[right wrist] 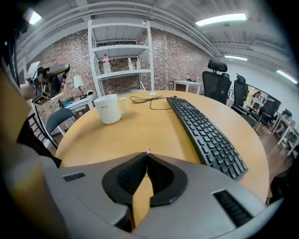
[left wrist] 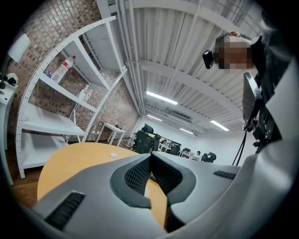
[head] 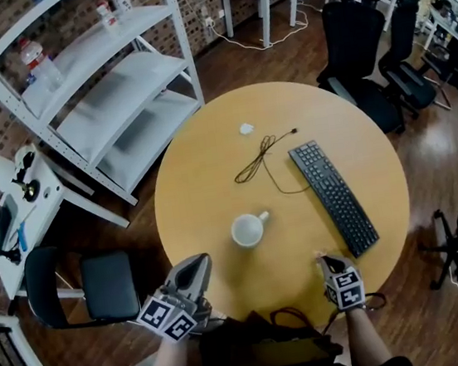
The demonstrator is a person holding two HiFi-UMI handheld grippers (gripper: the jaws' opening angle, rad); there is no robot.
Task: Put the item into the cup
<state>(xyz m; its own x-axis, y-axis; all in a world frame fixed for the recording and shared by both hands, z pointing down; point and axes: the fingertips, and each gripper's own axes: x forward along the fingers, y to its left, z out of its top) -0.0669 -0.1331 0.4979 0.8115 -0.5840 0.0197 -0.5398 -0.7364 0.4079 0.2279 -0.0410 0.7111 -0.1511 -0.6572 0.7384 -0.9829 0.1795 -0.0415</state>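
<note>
A white mug (head: 246, 230) stands upright on the round wooden table (head: 212, 180), in its near half; the right gripper view shows the mug (right wrist: 109, 108) to the left, beyond the jaws. A small white item (head: 246, 129) lies on the far side of the table, and it appears small in the left gripper view (left wrist: 112, 155). My left gripper (head: 199, 261) hangs over the near left edge, tilted upward, shut and holding nothing. My right gripper (head: 318, 258) is over the near right edge, jaws shut, with a tiny pale sliver at the tips (right wrist: 147, 151).
A black keyboard (head: 334, 196) lies diagonally at the right, close to my right gripper. A thin black cable (head: 261, 159) curls between the mug and the white item. A white shelf unit (head: 117, 92) and a black chair (head: 100, 287) stand left of the table.
</note>
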